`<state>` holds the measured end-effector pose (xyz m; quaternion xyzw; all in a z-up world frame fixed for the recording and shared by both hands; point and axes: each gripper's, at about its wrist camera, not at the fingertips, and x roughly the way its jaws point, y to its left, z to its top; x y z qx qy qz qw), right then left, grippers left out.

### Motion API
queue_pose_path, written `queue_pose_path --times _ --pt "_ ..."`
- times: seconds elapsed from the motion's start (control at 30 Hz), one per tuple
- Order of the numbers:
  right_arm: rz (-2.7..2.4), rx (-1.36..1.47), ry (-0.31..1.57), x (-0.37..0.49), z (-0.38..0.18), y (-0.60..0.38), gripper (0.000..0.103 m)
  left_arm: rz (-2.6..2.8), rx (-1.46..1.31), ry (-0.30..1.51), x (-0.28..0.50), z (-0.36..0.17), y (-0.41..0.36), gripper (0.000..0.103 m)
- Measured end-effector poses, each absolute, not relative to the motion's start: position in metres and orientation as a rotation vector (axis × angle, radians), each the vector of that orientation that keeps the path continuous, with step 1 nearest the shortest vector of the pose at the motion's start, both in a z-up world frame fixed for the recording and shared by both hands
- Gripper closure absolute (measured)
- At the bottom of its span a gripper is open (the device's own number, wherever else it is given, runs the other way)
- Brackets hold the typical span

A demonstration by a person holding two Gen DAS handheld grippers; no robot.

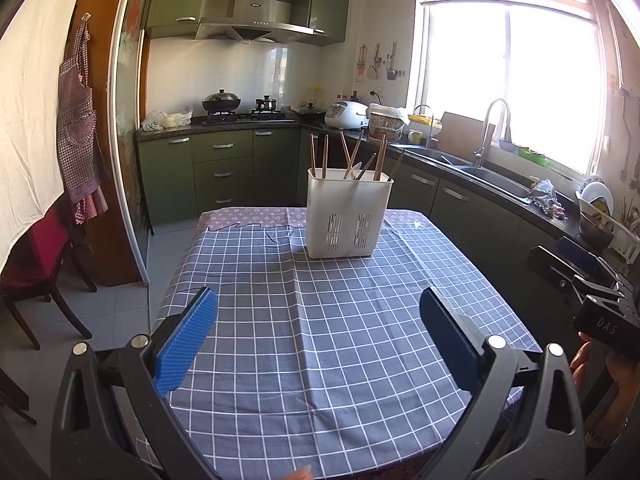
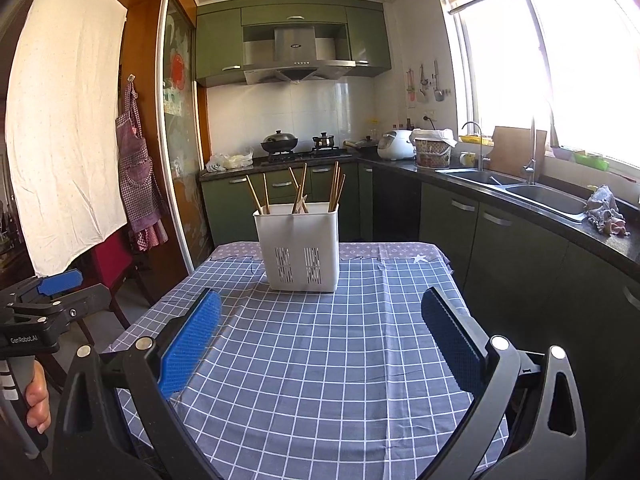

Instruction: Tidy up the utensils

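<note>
Both wrist views face forward over the table (image 1: 320,340), sharing the utensil holder (image 2: 298,248) ahead.

Place: we are looking into a home kitchen.
Evidence: green cabinets (image 2: 294,190), range hood (image 2: 298,62), gas stove (image 2: 304,155) carrying pots, sink (image 2: 548,196), rice cooker (image 2: 395,145).

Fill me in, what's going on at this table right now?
A person holds both tools above the checked tablecloth, and neither grips anything. The left tool and the right tool are both open, empty, and short of the white utensil holder. The holder stands upright toward the far end of the table with chopsticks and what looks like a white spoon already standing in it. No loose utensils show on the cloth.
</note>
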<state>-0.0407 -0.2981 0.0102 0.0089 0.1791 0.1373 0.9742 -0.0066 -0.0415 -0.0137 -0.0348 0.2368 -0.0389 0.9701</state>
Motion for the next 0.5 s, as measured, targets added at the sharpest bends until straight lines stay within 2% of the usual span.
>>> queue_pose_path --times 0.5 --pt "0.294 0.014 0.373 -0.0385 0.0086 -0.2912 0.004 -0.070 -0.082 0.493 -0.0062 -0.0199 -0.0374 0.007"
